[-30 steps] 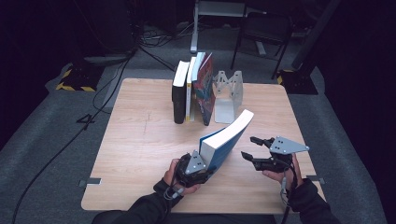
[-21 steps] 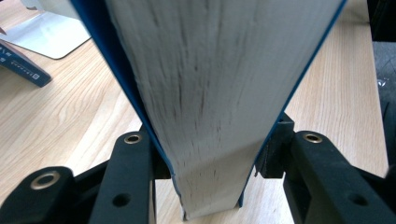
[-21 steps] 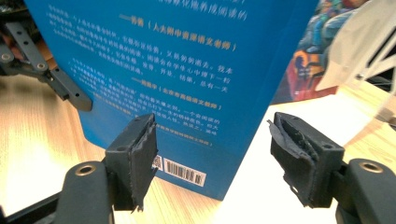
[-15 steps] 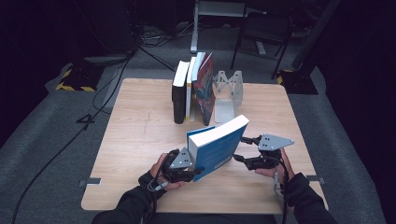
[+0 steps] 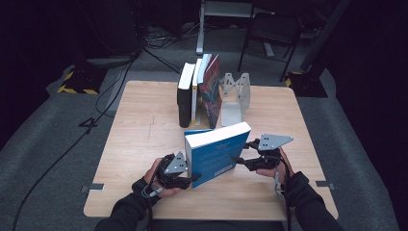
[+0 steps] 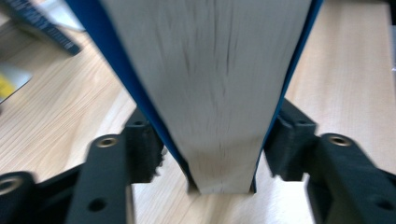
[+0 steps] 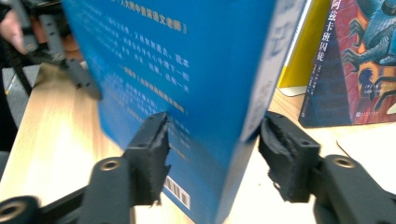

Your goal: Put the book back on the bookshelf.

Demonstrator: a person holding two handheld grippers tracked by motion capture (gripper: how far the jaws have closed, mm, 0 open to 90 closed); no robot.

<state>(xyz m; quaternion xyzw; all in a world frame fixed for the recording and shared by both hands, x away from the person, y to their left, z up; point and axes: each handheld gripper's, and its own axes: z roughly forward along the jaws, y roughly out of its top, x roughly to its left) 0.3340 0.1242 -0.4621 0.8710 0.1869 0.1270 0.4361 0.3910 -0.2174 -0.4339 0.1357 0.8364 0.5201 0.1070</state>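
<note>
A thick blue-covered book [image 5: 214, 154] stands on its edge on the wooden table [image 5: 144, 125], pages up. My left gripper [image 5: 192, 178] is at its lower left corner. In the left gripper view the book [image 6: 210, 93] sits between the jaws of that gripper [image 6: 215, 149], which have just been opening and no longer press on it. My right gripper [image 5: 240, 161] straddles the book's right end. In the right gripper view the book [image 7: 177, 70] is between the jaws [image 7: 212, 158], which have just been closing; a gap shows beside the right pad [image 7: 285, 158].
Several upright books [image 5: 197, 94] stand in a row at the back of the table, against a grey metal bookend [image 5: 235, 96]. The nearest of them, with a colourful cover [image 7: 355, 60], stands just behind the blue book. Dark floor with cables surrounds the table.
The blue book has shifted left and now stands more upright on the table. The left hand moved left with it. The right gripper came in from the right and now straddles the book's end.
</note>
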